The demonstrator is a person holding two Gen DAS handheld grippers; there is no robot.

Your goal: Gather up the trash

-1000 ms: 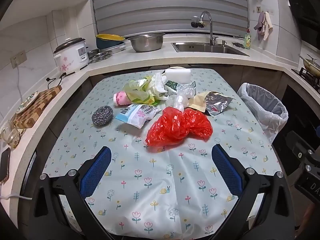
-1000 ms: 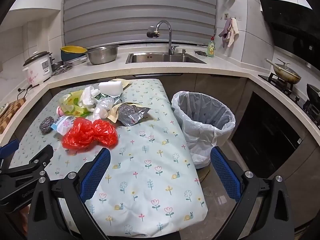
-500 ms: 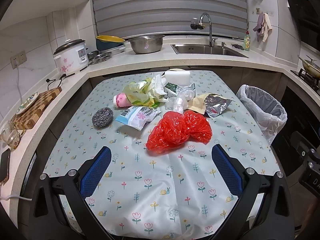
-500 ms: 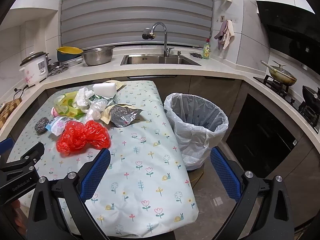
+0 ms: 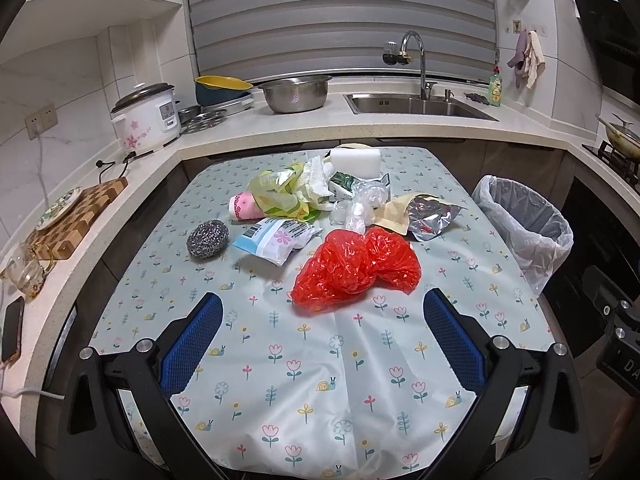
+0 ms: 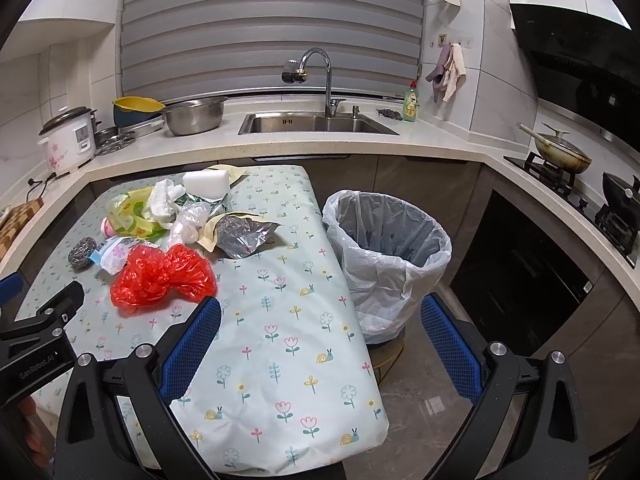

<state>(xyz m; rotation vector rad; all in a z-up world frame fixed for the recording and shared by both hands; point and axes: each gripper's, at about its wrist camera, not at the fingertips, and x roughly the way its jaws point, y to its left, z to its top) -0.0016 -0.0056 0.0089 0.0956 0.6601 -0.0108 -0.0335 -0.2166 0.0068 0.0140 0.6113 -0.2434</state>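
Both grippers, left point(image 5: 318, 332) & right point(image 6: 320, 334), hung wide open w/ nothing held. Trash heap incl. red bag point(image 5: 354, 266) sat mid-frame on bench point(image 5: 320, 380); lined bin point(image 6: 390, 248) stood just beside bench edge, prob. for easy drop-off.

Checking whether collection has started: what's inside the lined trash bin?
The trash bin shows only its crumpled white liner on the inner walls; no trash is visible. Its near rim hides the bottom.
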